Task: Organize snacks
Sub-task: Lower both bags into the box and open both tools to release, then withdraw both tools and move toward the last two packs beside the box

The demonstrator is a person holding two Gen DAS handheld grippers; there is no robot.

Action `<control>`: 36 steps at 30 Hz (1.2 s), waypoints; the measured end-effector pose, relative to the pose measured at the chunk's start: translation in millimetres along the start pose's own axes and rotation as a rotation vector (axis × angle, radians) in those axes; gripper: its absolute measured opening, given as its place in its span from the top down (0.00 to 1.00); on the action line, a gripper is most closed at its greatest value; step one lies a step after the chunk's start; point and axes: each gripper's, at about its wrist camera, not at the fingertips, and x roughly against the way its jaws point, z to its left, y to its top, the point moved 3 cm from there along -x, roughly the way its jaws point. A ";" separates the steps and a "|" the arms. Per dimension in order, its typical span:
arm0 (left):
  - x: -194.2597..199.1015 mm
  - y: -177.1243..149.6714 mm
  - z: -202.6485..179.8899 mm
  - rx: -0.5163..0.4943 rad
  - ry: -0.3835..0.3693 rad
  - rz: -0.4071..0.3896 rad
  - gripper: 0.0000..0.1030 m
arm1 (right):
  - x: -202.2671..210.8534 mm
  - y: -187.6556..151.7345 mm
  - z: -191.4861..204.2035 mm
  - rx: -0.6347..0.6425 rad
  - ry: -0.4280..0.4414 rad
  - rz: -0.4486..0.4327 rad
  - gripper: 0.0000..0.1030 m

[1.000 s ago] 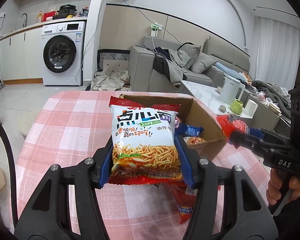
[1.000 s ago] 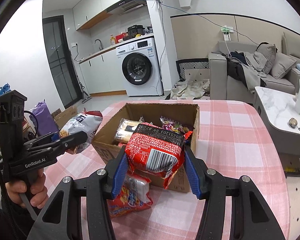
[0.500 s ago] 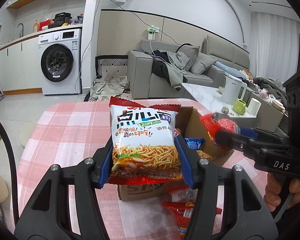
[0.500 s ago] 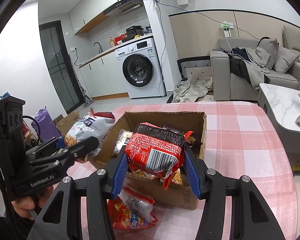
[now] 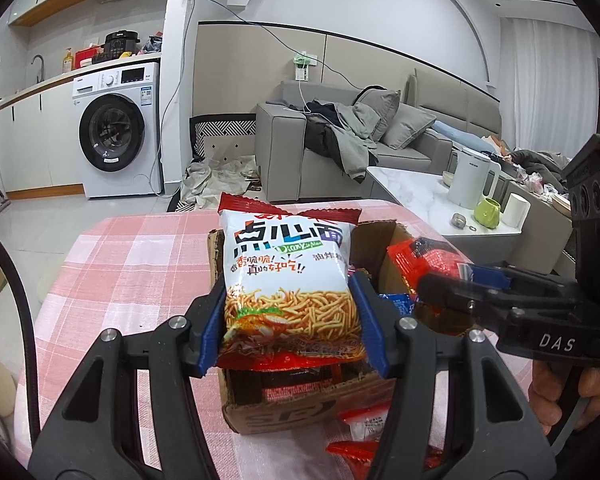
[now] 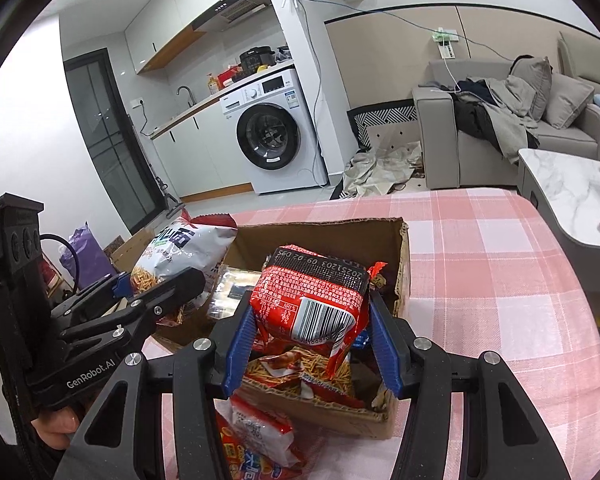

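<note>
My left gripper [image 5: 290, 320] is shut on a white noodle-snack bag [image 5: 290, 276] with a red top edge, held above the near left corner of an open cardboard box [image 5: 300, 408]. My right gripper [image 6: 310, 344] is shut on a red snack packet [image 6: 312, 300], barcode facing me, held over the box [image 6: 400, 264]. Several packets lie inside the box. In the right wrist view the left gripper [image 6: 140, 292] carries its white bag [image 6: 180, 256] over the box's left side. In the left wrist view the right gripper [image 5: 456, 280] holds the red packet [image 5: 424, 258] over the box's right side.
The box stands on a pink checked tablecloth [image 6: 500, 280]. Loose red and white packets [image 6: 260, 440] lie on the cloth before the box's front wall. A low marble table [image 5: 420, 196] with a kettle and cups stands to the right; a sofa and washing machine are behind.
Both grippers have moved forward with their packets, from short of the box to over it. The box now sits lower and closer in both views. The grips are unchanged.
</note>
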 end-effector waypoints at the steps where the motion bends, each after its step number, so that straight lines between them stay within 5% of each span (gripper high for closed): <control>1: -3.6 -0.7 0.1 -0.001 0.002 0.006 0.47 | -1.9 0.9 -0.6 0.002 -0.004 0.001 0.47; 21: -40.2 -10.5 5.5 -0.024 0.035 -0.010 0.47 | -28.8 11.2 -4.5 -0.010 -0.003 0.007 0.47; 26: -39.7 -12.3 5.7 -0.055 0.044 -0.024 0.45 | -23.0 7.9 -3.3 -0.002 0.009 -0.006 0.37; 30: -30.0 -14.2 8.9 -0.045 0.041 -0.023 0.16 | -10.4 6.5 -6.0 -0.014 0.019 -0.038 0.22; 33: -21.4 -17.2 14.7 -0.030 0.033 -0.011 0.08 | -0.3 3.3 -7.0 -0.029 0.030 -0.031 0.03; 34: -17.8 -18.6 14.8 -0.027 0.033 -0.005 0.00 | 3.4 1.6 -8.0 -0.035 0.019 -0.033 0.01; 36: -10.1 -21.9 17.3 -0.020 0.034 -0.007 0.00 | 8.8 -1.4 -8.8 -0.038 0.025 -0.034 0.01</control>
